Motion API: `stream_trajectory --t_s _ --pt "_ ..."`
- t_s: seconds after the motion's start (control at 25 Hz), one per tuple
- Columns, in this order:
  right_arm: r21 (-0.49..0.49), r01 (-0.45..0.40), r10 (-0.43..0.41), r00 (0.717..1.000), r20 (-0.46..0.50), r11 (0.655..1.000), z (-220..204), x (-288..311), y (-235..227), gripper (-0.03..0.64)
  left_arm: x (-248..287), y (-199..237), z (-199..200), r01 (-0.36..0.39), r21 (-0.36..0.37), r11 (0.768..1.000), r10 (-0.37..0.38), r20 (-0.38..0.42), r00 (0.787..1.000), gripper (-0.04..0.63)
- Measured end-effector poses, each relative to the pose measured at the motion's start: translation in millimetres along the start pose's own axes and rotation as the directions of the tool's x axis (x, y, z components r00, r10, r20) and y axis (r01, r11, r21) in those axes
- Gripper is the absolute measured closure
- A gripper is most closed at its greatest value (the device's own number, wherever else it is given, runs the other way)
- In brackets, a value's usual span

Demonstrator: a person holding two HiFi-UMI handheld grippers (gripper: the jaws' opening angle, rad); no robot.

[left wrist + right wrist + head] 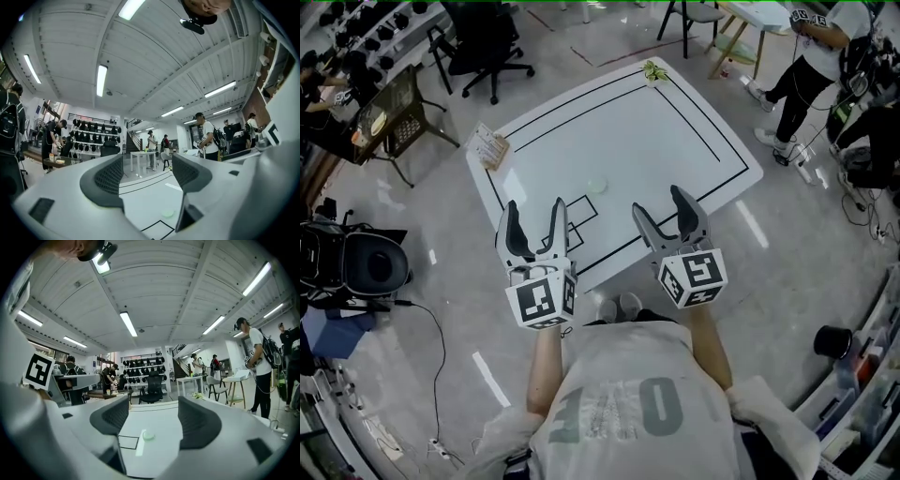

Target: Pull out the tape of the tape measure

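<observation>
Tape measure (597, 186) is noted near the table's (619, 131) near edge, ahead and midway between left gripper (535, 208) and right gripper (659, 202); both are released and empty.

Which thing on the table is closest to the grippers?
The round pale-green tape measure, just beyond the left gripper and the right gripper. The cards and the green sprig sit farther off, at corners.

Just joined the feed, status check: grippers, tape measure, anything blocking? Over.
Left gripper open, empty. Right gripper open, empty. Tape measure on the table, untouched, beyond both. Nothing lies between.
</observation>
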State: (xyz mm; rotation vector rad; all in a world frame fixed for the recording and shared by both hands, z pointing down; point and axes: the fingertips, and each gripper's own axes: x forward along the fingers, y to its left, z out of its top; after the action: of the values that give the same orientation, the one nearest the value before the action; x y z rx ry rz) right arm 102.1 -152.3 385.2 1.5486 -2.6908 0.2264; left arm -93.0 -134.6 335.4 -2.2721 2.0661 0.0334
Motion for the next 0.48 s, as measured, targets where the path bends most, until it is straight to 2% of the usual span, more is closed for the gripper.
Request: stream_trajectory --t_s 0.2,0.36,0.48 --pt "-0.028 -0.047 0.047 0.998 -0.032 0.998 -6.1 16.6 9.0 0.304 6.1 10.9 -7.9 -0.013 -0.032 0.999 0.012 -0.025 1.0 0.291" --pt "-0.046 -0.156 0.151 0.985 -0.087 0.987 -16.6 38.7 21.3 0.304 9.5 21.8 -13.1 -0.036 -0.035 0.999 0.034 -0.051 0.998 0.291" --pt "-0.036 -0.248 0.239 0.958 -0.155 0.968 -34.3 61.1 27.9 0.304 13.5 28.7 -19.7 -0.061 -0.046 0.997 0.058 -0.076 0.995 0.291"
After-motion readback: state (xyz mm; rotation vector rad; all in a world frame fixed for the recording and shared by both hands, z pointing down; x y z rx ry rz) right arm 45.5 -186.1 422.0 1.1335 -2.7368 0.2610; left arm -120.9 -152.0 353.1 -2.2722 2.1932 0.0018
